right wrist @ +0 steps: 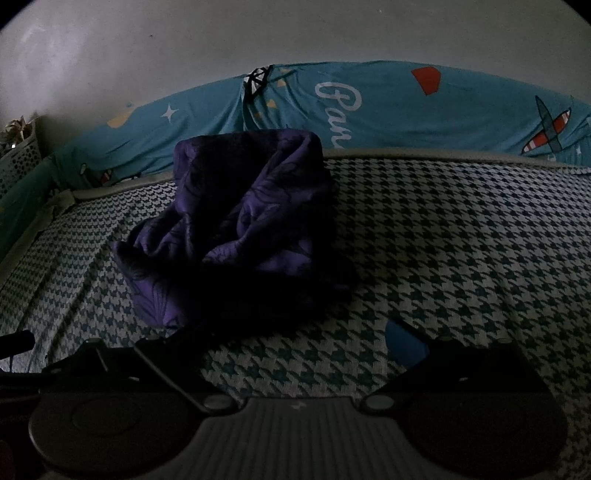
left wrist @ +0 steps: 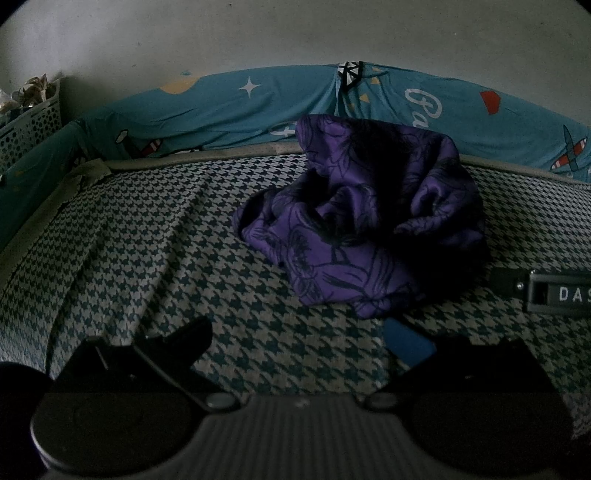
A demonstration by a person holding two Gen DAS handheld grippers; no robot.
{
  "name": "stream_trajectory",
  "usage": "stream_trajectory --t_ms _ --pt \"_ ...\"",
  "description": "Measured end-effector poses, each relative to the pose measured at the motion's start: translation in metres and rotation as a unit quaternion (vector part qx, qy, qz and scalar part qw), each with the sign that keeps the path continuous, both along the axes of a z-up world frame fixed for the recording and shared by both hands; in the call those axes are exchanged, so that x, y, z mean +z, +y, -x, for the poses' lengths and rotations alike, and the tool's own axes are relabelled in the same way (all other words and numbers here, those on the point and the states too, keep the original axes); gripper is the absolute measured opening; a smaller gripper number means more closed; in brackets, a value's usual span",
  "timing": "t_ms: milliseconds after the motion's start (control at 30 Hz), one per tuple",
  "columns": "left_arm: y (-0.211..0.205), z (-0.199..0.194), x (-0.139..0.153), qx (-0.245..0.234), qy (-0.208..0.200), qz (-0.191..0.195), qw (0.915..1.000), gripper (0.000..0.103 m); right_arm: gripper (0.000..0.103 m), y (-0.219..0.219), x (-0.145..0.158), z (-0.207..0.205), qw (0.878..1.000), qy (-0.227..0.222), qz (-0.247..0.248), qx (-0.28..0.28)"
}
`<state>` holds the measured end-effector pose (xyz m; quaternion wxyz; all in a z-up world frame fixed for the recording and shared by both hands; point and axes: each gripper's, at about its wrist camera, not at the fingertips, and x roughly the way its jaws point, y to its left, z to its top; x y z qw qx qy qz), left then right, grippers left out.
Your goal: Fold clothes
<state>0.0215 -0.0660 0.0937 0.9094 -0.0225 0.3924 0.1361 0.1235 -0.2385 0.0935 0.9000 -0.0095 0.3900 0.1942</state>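
The left gripper (left wrist: 295, 343) hovers low over a houndstooth bed cover (left wrist: 147, 240), its two fingers spread wide apart with nothing between them; a blue pad (left wrist: 408, 345) shows on the inner face of one finger. Ahead of it and slightly to its right, a crumpled purple garment (left wrist: 369, 221) with a dark floral print lies bunched in a heap on the cover, not touched by the fingers. The right gripper (right wrist: 295, 343) is likewise spread open and empty, and the same purple garment (right wrist: 243, 229) sits ahead and to its left, its near edge close to the left finger, though the dim light hides whether they touch. Beyond the garment, a teal sheet (right wrist: 406, 110) printed with stars, planes and white lettering runs along the far edge of the bed against a pale wall (right wrist: 258, 33). Far to the left of the left gripper stands a perforated basket (left wrist: 29, 122). To its right, a dark labelled part of the other gripper (left wrist: 554, 293) enters its view.
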Motion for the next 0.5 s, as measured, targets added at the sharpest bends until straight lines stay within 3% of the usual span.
stream_trajectory --t_ms 500 --pt "-0.0011 0.0001 0.0004 0.000 -0.001 0.000 1.0000 0.103 0.101 -0.0008 0.0003 -0.0002 1.000 0.001 -0.001 -0.003"
